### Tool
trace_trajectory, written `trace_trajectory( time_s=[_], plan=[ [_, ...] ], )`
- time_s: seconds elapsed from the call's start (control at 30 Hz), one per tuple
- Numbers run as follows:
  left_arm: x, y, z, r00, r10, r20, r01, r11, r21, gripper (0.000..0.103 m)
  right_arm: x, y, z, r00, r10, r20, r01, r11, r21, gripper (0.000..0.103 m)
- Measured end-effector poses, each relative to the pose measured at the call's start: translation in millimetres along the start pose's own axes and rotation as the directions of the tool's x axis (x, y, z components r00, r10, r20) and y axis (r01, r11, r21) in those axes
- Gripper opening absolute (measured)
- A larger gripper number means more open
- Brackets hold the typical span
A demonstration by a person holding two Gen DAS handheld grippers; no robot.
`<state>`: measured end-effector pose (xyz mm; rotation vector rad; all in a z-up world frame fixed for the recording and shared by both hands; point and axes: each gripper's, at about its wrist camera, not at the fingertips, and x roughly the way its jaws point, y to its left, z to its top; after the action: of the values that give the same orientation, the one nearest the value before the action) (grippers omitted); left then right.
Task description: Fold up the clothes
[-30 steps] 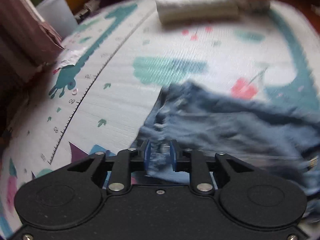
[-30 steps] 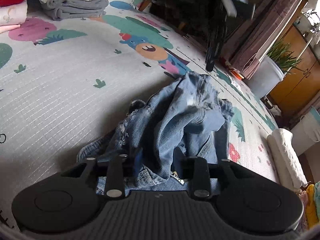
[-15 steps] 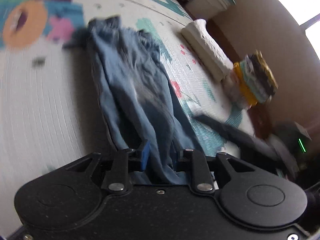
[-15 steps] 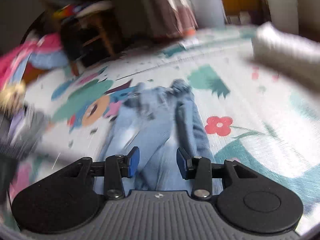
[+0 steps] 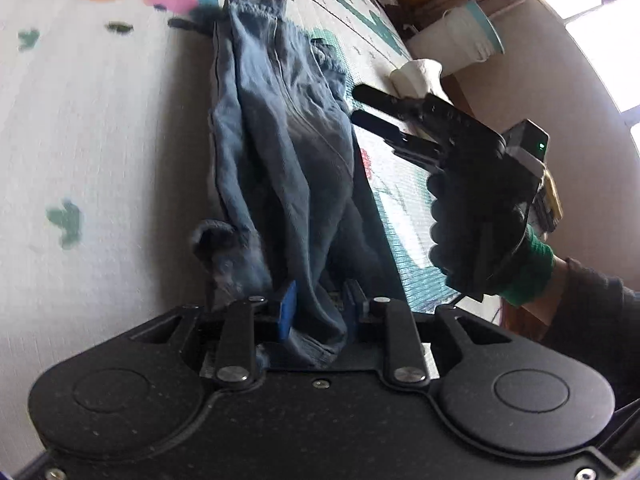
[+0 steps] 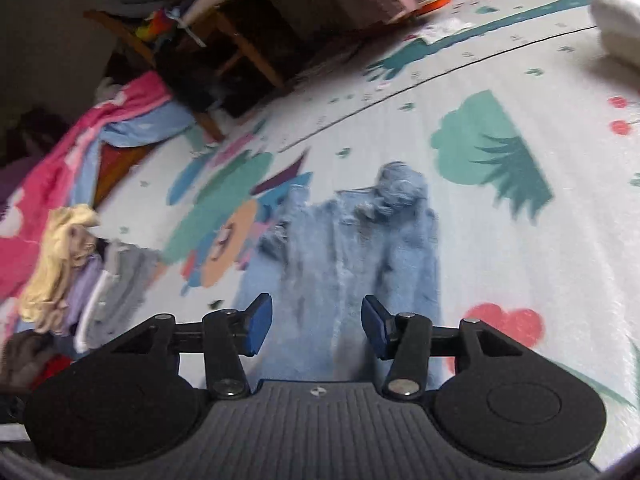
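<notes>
Jeans [image 5: 280, 148], one pair, laid lengthwise on printed play mat [image 5: 100, 128], near end bunched, far hem end away from camera.

Around, right wrist view: wooden chair [image 6: 224, 40] past mat's far edge, pink-and-blue cloth [image 6: 100, 120] heaped at left, one pile of folded clothes [image 6: 92, 280] low left with pale yellow item on top, white rolled towel [image 6: 616, 12] top right. Nothing on mat between jeans and these.

Left wrist view: same white towel [image 5: 416, 76] partly hidden behind right gripper, pale bucket-like container [image 5: 460, 40] beyond it.

Count: two grippers, one pair of jeans, one towel, one chair, one folded pile.

Left gripper [image 5: 318, 308]: jaws opening, denim fold between blue pads [image 5: 288, 312], cloth draped through gap; pads seem not pressing, hard to confirm.

Right gripper [image 5: 356, 106]: jaws opening, nothing between them; hangs over right edge of jeans, held by black-gloved hand [image 5: 476, 216] with green cuff, dark sleeve behind.

Only in left view: gloved hand, right gripper from outside, container. Only in right view: chair, cloth heap, folded pile, gap between right pads [image 6: 256, 324] with jeans below, apart.
</notes>
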<state>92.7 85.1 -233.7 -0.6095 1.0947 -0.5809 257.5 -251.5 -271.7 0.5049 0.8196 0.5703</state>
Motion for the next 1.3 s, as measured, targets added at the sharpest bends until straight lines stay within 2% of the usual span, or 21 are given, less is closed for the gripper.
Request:
trace_trajectory(
  time_s=[0.07, 0.13, 0.17, 0.2, 0.27, 0.3, 0.33, 0.43, 0.53, 0.6, 0.67, 0.7, 0.83, 0.93, 1.03, 1.07, 1.1, 1.13, 1.17, 1.23, 1.3],
  plan=[
    [3.3, -3.2, 0.8, 1.0, 0.024, 0.014, -0.025, 1.0, 0.012, 0.025, 6.2, 1.9, 1.2, 0.999, 0.02, -0.044, -0.021, 1.0, -0.015, 0.036],
    [3.0, -2.0, 1.2, 0.999, 0.027, 0.025, -0.027, 1.0, -0.001, 0.023, 11.8, 4.3, 1.3, 0.996, 0.021, -0.084, -0.023, 0.999, -0.021, 0.019],
    [2.7, -1.2, 1.3, 0.999, 0.026, 0.03, -0.025, 1.0, -0.008, 0.011, 13.7, 6.2, 1.0, 0.995, 0.018, -0.097, -0.021, 0.999, -0.028, 0.009],
    [0.4, 1.1, 2.1, 0.999, -0.016, 0.03, 0.017, 1.0, -0.01, 0.0, 14.4, 9.1, 0.8, 0.995, 0.014, -0.096, -0.018, 0.999, -0.043, 0.004],
    [-7.0, 7.7, 5.0, 0.991, -0.133, 0.031, 0.134, 0.991, -0.011, 0.0, 11.3, 17.7, 6.7, 0.998, -0.015, -0.067, 0.009, 0.995, -0.099, 0.004],
    [-9.8, 14.7, 7.6, 0.986, -0.162, 0.033, 0.162, 0.987, -0.018, 0.0, 10.5, 16.5, 13.2, 0.998, -0.018, -0.063, 0.012, 0.995, -0.097, 0.004],
    [-11.6, 22.8, 10.3, 0.983, -0.178, 0.035, 0.179, 0.983, -0.028, 0.0, 12.9, 13.3, 19.3, 0.996, -0.029, -0.083, 0.02, 0.995, -0.098, 0.004],
    [-11.6, 47.4, 16.0, 0.972, -0.235, 0.017, 0.236, 0.97, -0.061, 0.0, 33.0, 15.2, 21.3, 0.969, -0.115, -0.219, 0.059, 0.967, -0.246, 0.004],
    [-7.3, 55.7, 17.5, 0.975, -0.222, -0.016, 0.221, 0.974, -0.048, 0.0, 38.5, 18.8, 22.7, 0.955, -0.153, -0.256, 0.066, 0.946, -0.319, 0.004],
    [-4.2, 55.7, 15.8, 0.973, -0.224, -0.049, 0.222, 0.974, -0.038, 0.0, 41.5, 26.6, 20.9, 0.948, -0.205, -0.245, 0.098, 0.916, -0.389, 0.003],
    [-2.7, 53.8, 11.0, 0.968, -0.241, -0.077, 0.239, 0.971, -0.032, 0.0, 38.7, 32.7, 22.6, 0.955, -0.225, -0.194, 0.131, 0.905, -0.404, 0.004],
    [-2.2, 53.0, 8.3, 0.967, -0.237, -0.089, 0.235, 0.972, -0.03, 0.0, 35.0, 34.9, 24.3, 0.96, -0.23, -0.158, 0.15, 0.904, -0.401, 0.01],
    [-5.0, 64.9, -1.1, 0.962, -0.266, -0.063, 0.261, 0.962, -0.08, 0.0, 6.3, 48.4, 26.1, 0.976, -0.219, -0.014, 0.196, 0.9, -0.389, 0.015],
    [-10.9, 74.3, -3.3, 0.961, -0.276, -0.028, 0.271, 0.955, -0.117, 0.0, -17.5, 70.2, 9.6, 0.987, -0.152, 0.043, 0.156, 0.89, -0.429, 0.015],
    [-13.5, 78.9, -3.5, 0.965, -0.259, -0.039, 0.253, 0.961, -0.113, 0.0, -21.0, 101.5, -28.2, 0.997, -0.07, -0.021, 0.048, 0.838, -0.543, 0.015],
    [-14.9, 79.3, -3.8, 0.968, -0.246, -0.045, 0.24, 0.965, -0.105, 0.0, -14.7, 109.0, -44.0, 0.995, -0.068, -0.069, 0.014, 0.809, -0.588, 0.013],
    [-16.3, 79.8, -4.2, 0.971, -0.233, -0.05, 0.228, 0.969, -0.098, 0.0, -3.8, 111.3, -60.3, 0.988, -0.105, -0.117, 0.009, 0.783, -0.623, 0.014],
    [-17.5, 79.6, -4.7, 0.973, -0.225, -0.053, 0.22, 0.972, -0.085, 0.0, 9.3, 107.5, -73.1, 0.974, -0.167, -0.156, 0.031, 0.774, -0.632, 0.014],
    [-17.3, 78.7, -6.2, 0.974, -0.22, -0.053, 0.216, 0.974, -0.074, 0.0, 16.2, 101.3, -78.6, 0.966, -0.195, -0.167, 0.052, 0.786, -0.616, 0.014],
    [-20.5, 75.8, -7.9, 0.977, -0.207, -0.057, 0.205, 0.978, -0.046, 0.0, 17.5, 93.5, -79.6, 0.974, -0.184, -0.133, 0.073, 0.81, -0.581, 0.014],
    [-27.6, 65.5, -10.0, 0.981, -0.18, -0.071, 0.182, 0.983, 0.019, 0.003, 21.8, 94.4, -82.8, 0.972, -0.204, -0.12, 0.09, 0.788, -0.609, 0.015]
  ],
)
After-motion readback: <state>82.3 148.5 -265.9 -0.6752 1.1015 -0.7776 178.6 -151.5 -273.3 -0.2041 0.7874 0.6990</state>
